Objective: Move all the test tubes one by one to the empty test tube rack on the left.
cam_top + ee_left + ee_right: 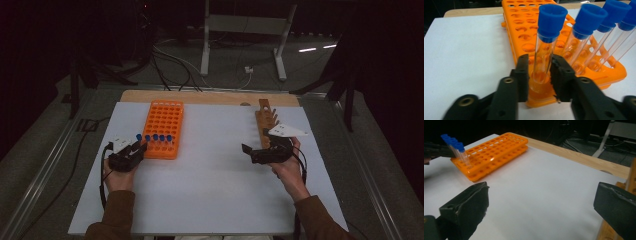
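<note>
From the high view, we look down on a white rectangular tabletop (210,195). An orange plastic test-tube rack (164,125) lies on its left half, with a row of clear tubes with blue caps standing along its near edge. The left hand-held gripper (139,148) sits at the rack's near left corner, low and level, we judge so that its jaws meet a tube's body below the cap. The right hand-held gripper (248,150) rests well apart on the right, beside a wooden peg rack (266,122), likely waiting its turn.

From the left gripper view, a clear plastic tube with a blue screw cap (545,47) stands upright in the corner hole of the orange rack (524,32), its foot seated in the well. The two black jaws flank the tube's lower part, close on either side; a thin gap seems to show at the left jaw, so we read them as slightly parted and not pressing. Neighbouring blue-capped tubes (586,27) lean away to the right.

From the right gripper view, the right hand-held gripper's jaws stand wide apart with nothing between them, aimed across the bare white tabletop (544,195) toward the distant orange rack (496,152).
</note>
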Available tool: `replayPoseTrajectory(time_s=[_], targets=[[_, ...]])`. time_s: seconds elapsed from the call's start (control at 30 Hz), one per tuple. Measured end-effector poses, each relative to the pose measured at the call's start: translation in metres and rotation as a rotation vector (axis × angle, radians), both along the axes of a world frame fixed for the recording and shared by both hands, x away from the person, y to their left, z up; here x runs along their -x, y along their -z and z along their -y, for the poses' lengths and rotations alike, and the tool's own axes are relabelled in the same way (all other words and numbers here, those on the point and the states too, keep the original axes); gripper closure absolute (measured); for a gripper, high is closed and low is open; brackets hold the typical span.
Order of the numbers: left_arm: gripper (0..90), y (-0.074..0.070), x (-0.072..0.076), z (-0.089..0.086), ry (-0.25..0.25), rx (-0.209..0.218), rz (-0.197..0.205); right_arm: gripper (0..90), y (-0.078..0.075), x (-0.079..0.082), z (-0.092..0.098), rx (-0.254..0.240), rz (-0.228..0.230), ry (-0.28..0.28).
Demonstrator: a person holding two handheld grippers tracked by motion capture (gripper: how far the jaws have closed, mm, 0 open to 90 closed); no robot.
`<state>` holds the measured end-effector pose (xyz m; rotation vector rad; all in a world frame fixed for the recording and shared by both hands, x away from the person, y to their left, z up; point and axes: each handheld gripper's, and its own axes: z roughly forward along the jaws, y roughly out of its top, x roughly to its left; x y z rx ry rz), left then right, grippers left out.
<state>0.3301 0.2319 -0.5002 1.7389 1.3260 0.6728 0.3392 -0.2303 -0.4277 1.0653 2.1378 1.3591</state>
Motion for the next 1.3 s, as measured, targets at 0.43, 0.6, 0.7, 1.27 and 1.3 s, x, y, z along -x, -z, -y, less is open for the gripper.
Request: replayPoseTrajectory(time_s=[0.43,0.6,0.7,1.27,1.3], targets=[[42.4,-0.020,0.032,-0.010,0.071,0.113,0.079,0.0,0.005,0.022,0.024,-0.016,0.058,0.027],[23.8,-0.036,0.055,0.000,0.091,0.115,0.170,0.0,0.012,0.037,0.036,-0.010,0.095,0.042],[16.1,-0.041,0.066,0.007,0.094,0.090,0.203,0.0,0.018,0.046,0.045,-0.023,0.095,0.048],[0.7,-0.039,0.084,0.013,0.097,0.063,0.225,0.0,0.041,0.079,0.075,-0.103,0.112,0.082],[0.7,-0.039,0.085,0.013,0.097,0.062,0.230,0.0,0.041,0.079,0.076,-0.107,0.113,0.079]])
